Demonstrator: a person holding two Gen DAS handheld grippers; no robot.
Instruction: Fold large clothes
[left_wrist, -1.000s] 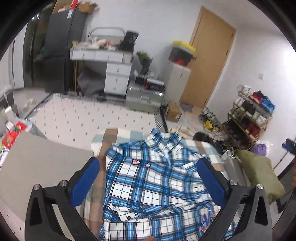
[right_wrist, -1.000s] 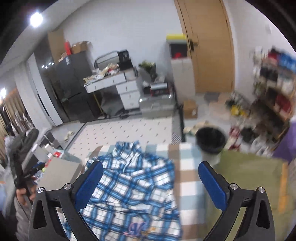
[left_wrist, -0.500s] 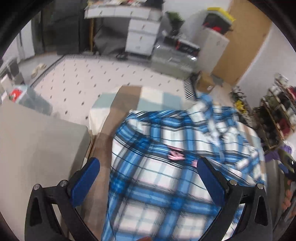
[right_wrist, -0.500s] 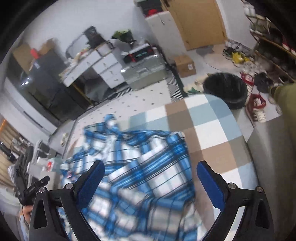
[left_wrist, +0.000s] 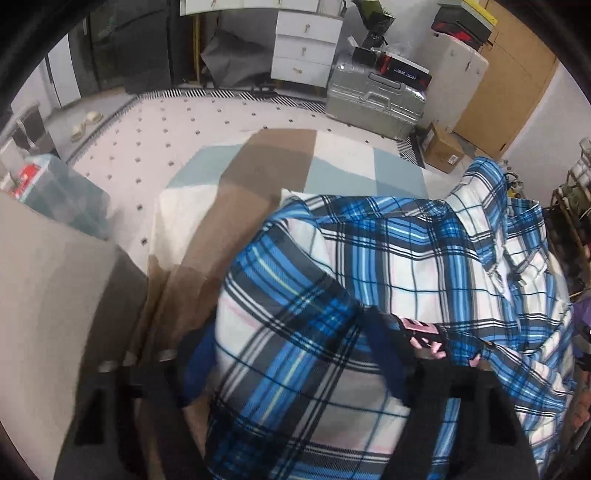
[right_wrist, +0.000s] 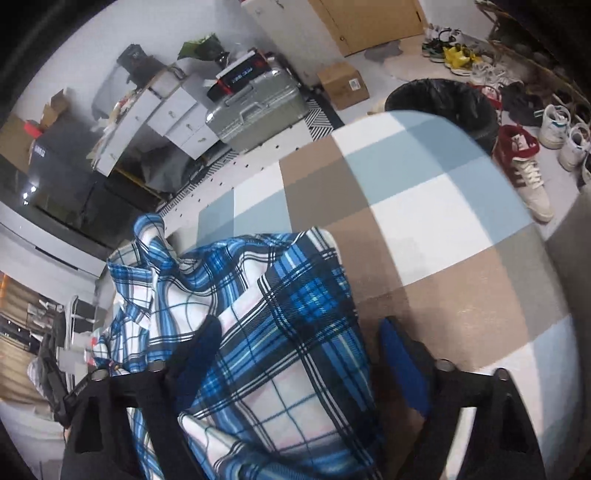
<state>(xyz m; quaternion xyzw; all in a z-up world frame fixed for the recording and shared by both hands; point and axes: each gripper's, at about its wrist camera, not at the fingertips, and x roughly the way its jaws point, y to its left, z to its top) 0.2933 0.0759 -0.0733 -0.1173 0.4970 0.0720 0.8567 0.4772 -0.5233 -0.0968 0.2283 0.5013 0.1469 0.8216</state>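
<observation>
Over plaid shirt (left_wrist: 388, 266), both tongs angled down (closing)

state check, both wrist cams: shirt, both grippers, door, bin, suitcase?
plaid shirt: unfolded, rumpled on the checked blanket
left gripper: jaws just closing, shirt fabric bunched between the pads
right gripper: jaws just closing, straddling the shirt's edge, not yet clamped
door: shut
trash bin: lidless, black liner
suitcase: shut, lying flat, box on top
</observation>
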